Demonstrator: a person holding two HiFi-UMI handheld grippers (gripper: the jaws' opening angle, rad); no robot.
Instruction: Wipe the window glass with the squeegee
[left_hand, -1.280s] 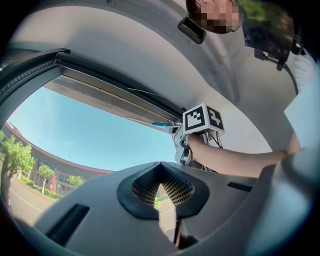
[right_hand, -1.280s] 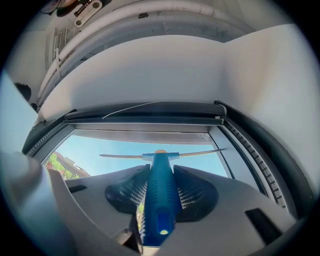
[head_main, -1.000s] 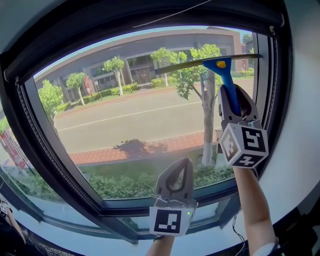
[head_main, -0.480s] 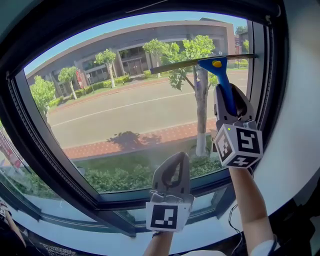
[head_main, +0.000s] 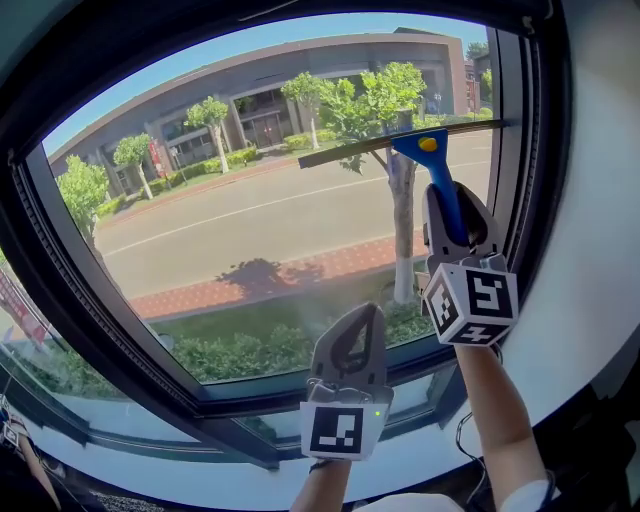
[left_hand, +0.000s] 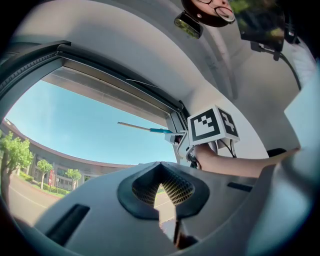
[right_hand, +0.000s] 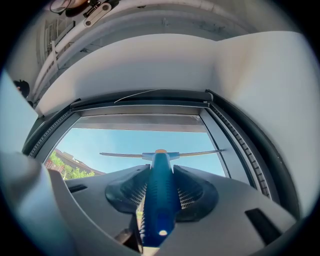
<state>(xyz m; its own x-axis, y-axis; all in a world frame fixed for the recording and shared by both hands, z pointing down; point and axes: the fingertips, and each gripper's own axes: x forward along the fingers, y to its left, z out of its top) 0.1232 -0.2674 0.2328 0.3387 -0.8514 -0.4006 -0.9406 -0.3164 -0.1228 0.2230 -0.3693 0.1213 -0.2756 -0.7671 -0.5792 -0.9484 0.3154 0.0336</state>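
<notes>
Window glass (head_main: 250, 220): right tongs (head_main: 452, 200) clenched on squeegee (head_main: 428, 145), blade now dragged lower down the pane, stroke under way; left tongs (head_main: 368, 315) closed, empty

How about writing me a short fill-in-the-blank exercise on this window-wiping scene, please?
1. The right gripper is shut on the squeegee, whose handle is ____.
2. The left gripper is shut and holds ____.
3. In the head view, the squeegee's blade spans the upper ____ part of the window glass.
Missing words: blue; nothing; right.
</notes>
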